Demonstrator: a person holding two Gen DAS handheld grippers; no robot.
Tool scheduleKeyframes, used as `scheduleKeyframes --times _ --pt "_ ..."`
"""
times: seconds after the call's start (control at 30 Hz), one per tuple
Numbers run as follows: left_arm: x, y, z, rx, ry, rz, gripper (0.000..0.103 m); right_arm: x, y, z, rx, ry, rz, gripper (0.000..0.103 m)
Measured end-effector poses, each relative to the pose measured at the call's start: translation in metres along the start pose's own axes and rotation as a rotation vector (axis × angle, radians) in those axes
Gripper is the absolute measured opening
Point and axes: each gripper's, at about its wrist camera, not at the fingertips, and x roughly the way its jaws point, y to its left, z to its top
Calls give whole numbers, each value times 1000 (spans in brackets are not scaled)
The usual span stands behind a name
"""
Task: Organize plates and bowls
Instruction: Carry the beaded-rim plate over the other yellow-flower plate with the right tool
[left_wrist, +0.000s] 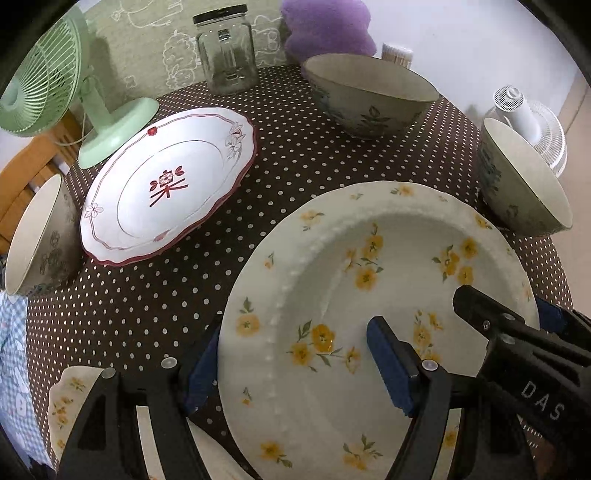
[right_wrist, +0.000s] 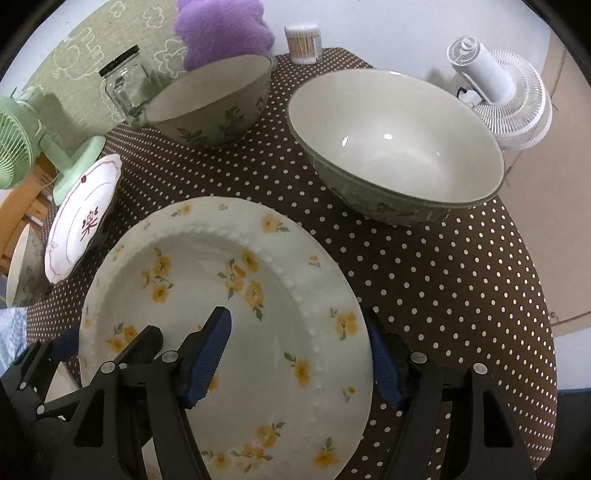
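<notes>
A yellow-flowered plate (left_wrist: 369, 258) (right_wrist: 221, 280) fills both wrist views, lying over a second plate of the same pattern (left_wrist: 66, 402) that sticks out at the lower left. My left gripper (left_wrist: 291, 332) (right_wrist: 107, 343) straddles its left rim, one finger outside and partly under the edge, the other over the well. My right gripper (right_wrist: 295, 317) (left_wrist: 506, 314) straddles the right rim the same way. Both stand open, inner pads clear of the rim. A white plate with a red pattern (left_wrist: 166, 184) (right_wrist: 81, 221) and three green-patterned bowls (left_wrist: 369, 96) (left_wrist: 524, 181) (left_wrist: 40, 236) stand around.
On the brown dotted tablecloth (right_wrist: 443, 277) stand a green fan (left_wrist: 48, 85), a glass jar (left_wrist: 227, 51), a purple fluffy thing (right_wrist: 221, 29), a tub of cotton swabs (right_wrist: 303, 42) and a white fan (right_wrist: 498, 96). The table's edge curves off at the right.
</notes>
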Motion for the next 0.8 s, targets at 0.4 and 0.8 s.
scheduleKeyframes --times 0.4,0.8 --pt "-3 13 5 -64 -6 -2 60 3 1 -2 -65 33 -4 64" --pt "-10 -2 -2 -74 24 -1 60 -3 -4 1 -95 67 -15 64"
